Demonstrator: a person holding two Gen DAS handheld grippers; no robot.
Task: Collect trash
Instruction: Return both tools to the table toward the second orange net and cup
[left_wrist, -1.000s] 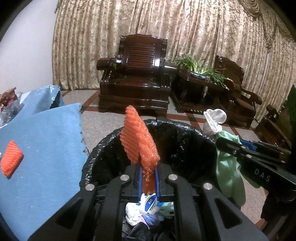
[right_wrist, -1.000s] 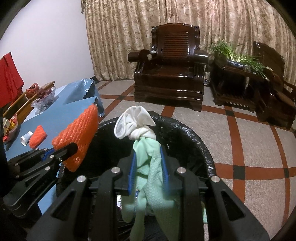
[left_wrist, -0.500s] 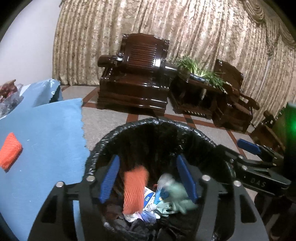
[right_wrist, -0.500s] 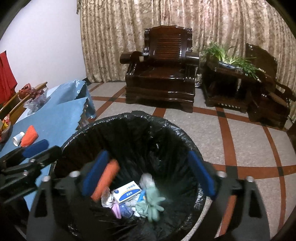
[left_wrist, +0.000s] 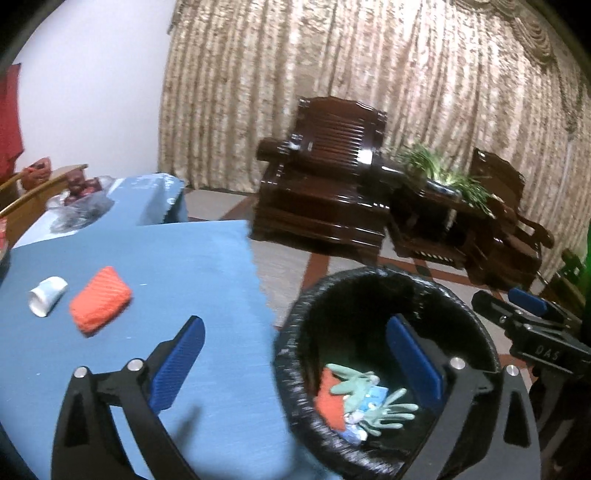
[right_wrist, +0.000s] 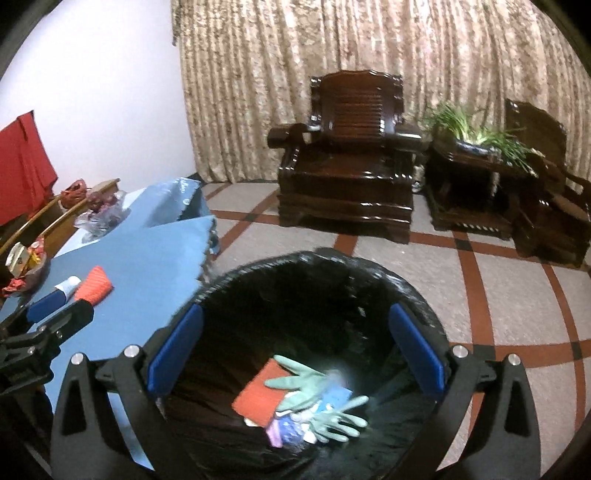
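Note:
A black-lined trash bin (left_wrist: 476, 332) (right_wrist: 417, 295) stands beside the blue-covered table (left_wrist: 177, 266) (right_wrist: 147, 254). In it lie an orange foam net (right_wrist: 258, 397) (left_wrist: 328, 398), green gloves (right_wrist: 317, 391) (left_wrist: 369, 395) and other scraps. On the table lie a second orange foam net (left_wrist: 100, 300) (right_wrist: 94, 284) and a white paper cup (left_wrist: 48, 295) (right_wrist: 68, 284). My left gripper (left_wrist: 295, 363) is open and empty, straddling the table edge and the bin rim. My right gripper (right_wrist: 295, 347) is open and empty over the bin.
Dark wooden armchairs (right_wrist: 347, 162) and a side table with a plant (right_wrist: 476, 136) stand by the curtain. Bags of snacks and fruit (right_wrist: 99, 210) sit at the table's far side. A red cloth (right_wrist: 22, 162) hangs at left. Tiled floor (right_wrist: 498, 288) lies to the bin's right.
Both grippers opened and dropped the orange net and the green gloves into the bin. The left gripper has since swung left towards the table.

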